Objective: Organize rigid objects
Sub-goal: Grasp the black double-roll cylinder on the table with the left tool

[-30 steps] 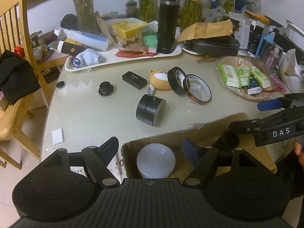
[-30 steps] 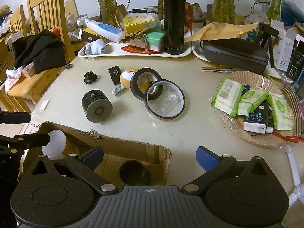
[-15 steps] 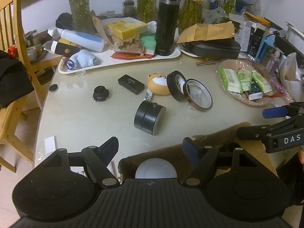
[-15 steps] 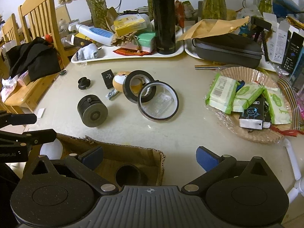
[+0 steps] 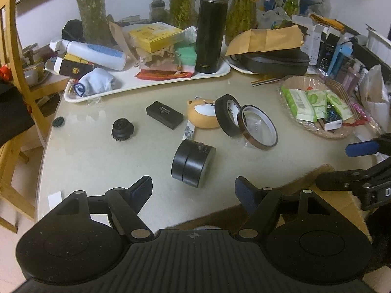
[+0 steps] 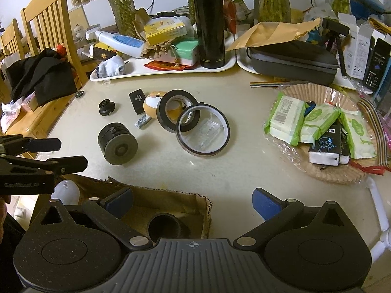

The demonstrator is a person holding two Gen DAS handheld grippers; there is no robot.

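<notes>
Several loose items lie on the beige table: a black cylinder [image 5: 193, 162] [image 6: 118, 146], a black tape roll [image 5: 226, 118] [image 6: 176, 109], an amber tape roll [image 5: 259, 130] [image 6: 202, 133], an orange dog-faced case [image 5: 201, 117], a small black box [image 5: 164, 114] and a black knob [image 5: 123, 128]. My left gripper [image 5: 193, 190] [image 6: 66, 153] is open and empty, just short of the cylinder. Over the cardboard box [image 6: 146, 195] hangs my right gripper [image 6: 191, 199] [image 5: 347, 166], open and empty. Inside the box are a white bulb [image 6: 66, 191] and a black cup [image 6: 163, 227].
A white tray [image 5: 146, 85] at the back carries a tall black flask [image 5: 210, 24], bottles and packets. A wicker basket [image 6: 325, 171] of wipes packs sits on the right, behind it a grey case [image 6: 293, 61]. Wooden chairs [image 6: 46, 26] stand left of the table.
My left gripper has moved forward over the table toward the black cylinder, so the box and bulb have slipped under its body. The right gripper has stayed put.
</notes>
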